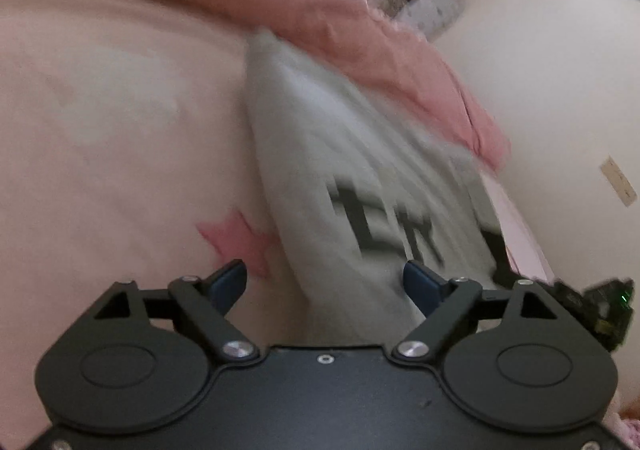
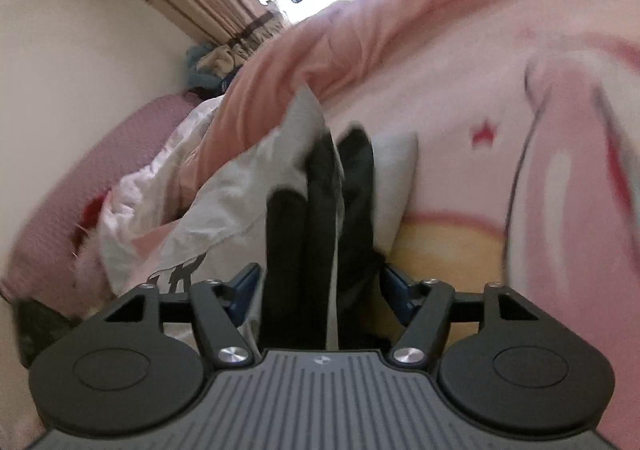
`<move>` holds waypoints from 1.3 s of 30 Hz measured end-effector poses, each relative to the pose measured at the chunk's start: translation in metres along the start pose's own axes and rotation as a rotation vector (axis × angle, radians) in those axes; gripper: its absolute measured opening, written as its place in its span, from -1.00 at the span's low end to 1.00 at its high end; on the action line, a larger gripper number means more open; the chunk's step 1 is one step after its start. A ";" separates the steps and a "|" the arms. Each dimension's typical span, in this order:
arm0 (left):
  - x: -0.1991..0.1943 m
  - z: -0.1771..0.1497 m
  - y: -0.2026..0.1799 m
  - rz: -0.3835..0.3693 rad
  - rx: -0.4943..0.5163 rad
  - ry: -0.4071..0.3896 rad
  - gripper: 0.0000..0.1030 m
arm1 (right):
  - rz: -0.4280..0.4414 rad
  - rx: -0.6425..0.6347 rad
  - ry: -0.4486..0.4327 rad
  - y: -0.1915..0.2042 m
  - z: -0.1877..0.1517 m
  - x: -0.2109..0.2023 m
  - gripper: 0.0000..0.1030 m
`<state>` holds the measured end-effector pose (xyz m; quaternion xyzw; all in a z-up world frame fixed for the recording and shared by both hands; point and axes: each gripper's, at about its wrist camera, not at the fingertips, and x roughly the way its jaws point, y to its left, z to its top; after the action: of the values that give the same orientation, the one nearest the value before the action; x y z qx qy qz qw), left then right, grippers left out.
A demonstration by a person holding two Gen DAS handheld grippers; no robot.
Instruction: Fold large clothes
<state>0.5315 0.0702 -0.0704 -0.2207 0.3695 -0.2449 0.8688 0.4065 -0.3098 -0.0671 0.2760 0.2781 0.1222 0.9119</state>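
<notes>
Pale pink bed cover with red star prints (image 1: 120, 110) underneath everything, bunched salmon-pink quilt (image 1: 280, 2) behind. Spread across it, grey-white garment with black lettering (image 1: 340, 170). Left claw (image 1: 325, 282) wide apart over its edge, gripping nothing. Right claw (image 2: 320, 286) likewise wide, black folds (image 2: 320, 210) lying loose between.
</notes>
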 end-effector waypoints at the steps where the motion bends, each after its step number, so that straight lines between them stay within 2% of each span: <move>1: -0.005 0.008 0.002 0.003 -0.006 -0.037 0.79 | -0.023 -0.029 -0.024 0.006 0.005 -0.004 0.52; 3: -0.002 0.020 0.008 0.003 -0.045 -0.061 0.80 | -0.062 -0.087 -0.109 0.019 0.013 -0.011 0.52; 5: 0.012 0.030 0.013 -0.022 -0.106 -0.045 0.80 | -0.076 -0.141 -0.177 0.031 0.021 -0.009 0.52; 7: 0.029 0.036 0.017 -0.029 -0.148 -0.019 0.79 | -0.074 -0.185 -0.169 0.041 0.030 0.006 0.52; 9: 0.040 0.036 0.019 -0.044 -0.178 -0.009 0.78 | -0.098 -0.189 -0.133 0.043 0.035 0.026 0.43; 10: 0.045 0.037 0.020 -0.059 -0.192 -0.007 0.76 | -0.109 -0.180 -0.110 0.042 0.037 0.036 0.32; 11: 0.051 0.039 0.021 -0.064 -0.203 -0.010 0.66 | -0.109 -0.167 -0.088 0.040 0.039 0.045 0.05; 12: 0.057 0.039 0.021 -0.074 -0.208 -0.019 0.51 | -0.097 -0.161 -0.071 0.037 0.038 0.049 -0.12; 13: 0.058 0.041 0.026 -0.087 -0.204 -0.020 0.16 | -0.107 -0.169 -0.073 0.037 0.038 0.052 -0.49; 14: 0.057 0.041 0.024 -0.067 -0.191 -0.029 0.04 | -0.122 -0.190 -0.084 0.039 0.039 0.053 -0.78; 16: 0.046 0.044 0.013 -0.069 -0.135 -0.049 -0.18 | -0.111 -0.202 -0.106 0.045 0.042 0.045 -0.89; 17: 0.043 0.045 0.005 -0.076 -0.092 -0.065 -0.21 | -0.113 -0.213 -0.120 0.049 0.043 0.040 -0.90; 20: 0.050 0.045 -0.010 -0.044 0.019 -0.074 -0.16 | -0.156 -0.236 -0.142 0.049 0.045 0.035 -0.91; 21: 0.057 0.045 -0.009 -0.027 0.027 -0.060 -0.10 | -0.179 -0.238 -0.114 0.043 0.045 0.041 -0.92; 23: 0.071 0.043 0.000 0.002 0.038 -0.044 0.23 | -0.209 -0.189 -0.060 0.025 0.042 0.059 -0.90; 25: 0.078 0.041 0.005 0.009 0.040 -0.035 0.36 | -0.196 -0.136 -0.050 0.010 0.039 0.062 -0.89; 27: 0.074 0.042 0.003 0.012 0.027 -0.030 0.40 | -0.179 -0.107 -0.050 0.005 0.036 0.058 -0.84; 28: 0.069 0.043 0.001 0.031 0.016 -0.021 0.45 | -0.182 -0.098 -0.050 0.006 0.036 0.055 -0.69; 29: 0.064 0.043 -0.002 0.048 0.013 -0.010 0.45 | -0.187 -0.093 -0.053 0.008 0.035 0.051 -0.46; 30: 0.056 0.042 -0.006 0.052 0.022 -0.001 0.45 | -0.190 -0.089 -0.056 0.011 0.035 0.042 -0.36; 34: 0.010 0.005 -0.018 0.024 0.082 0.022 0.48 | -0.133 -0.074 -0.057 0.017 0.017 -0.007 0.00; 39: -0.046 -0.071 -0.022 -0.026 0.092 0.050 0.48 | -0.120 -0.045 0.032 0.021 -0.037 -0.062 0.05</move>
<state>0.4448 0.0659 -0.0781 -0.1791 0.3763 -0.2786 0.8653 0.3335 -0.3001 -0.0537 0.2365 0.3056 0.0779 0.9190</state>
